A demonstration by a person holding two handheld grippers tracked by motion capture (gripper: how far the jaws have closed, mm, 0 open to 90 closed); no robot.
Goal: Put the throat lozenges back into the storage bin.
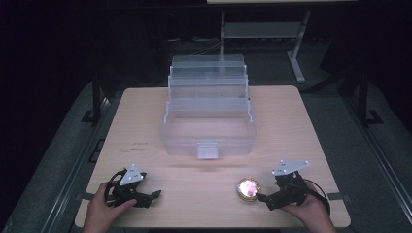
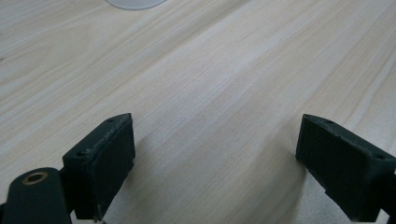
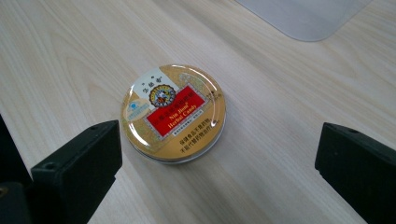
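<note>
- Surface: pale wood-grain top, squarish, with dark floor around it.
- Clear plastic tackle box: stands at the middle of the surface, toward the far edge. Lid open, stepped trays fanned up and back; its front latch faces the near edge.
- Left gripper: near the near-left corner, held in the person's left hand, pointing toward the right edge. Jaws spread wide with bare wood between them, gripping nothing; they sit low over the surface.
- Right gripper: near the near-right corner, in the right hand, pointing at the tin. Jaws wide apart and empty; in the right gripper view the tin lies ahead of them, apart from both pads.
- Round gold candy tin: flat on the surface, lid up, red label panel; near the near edge, right of centre, well in front of the box latch and just beside the right gripper's tips.
</note>
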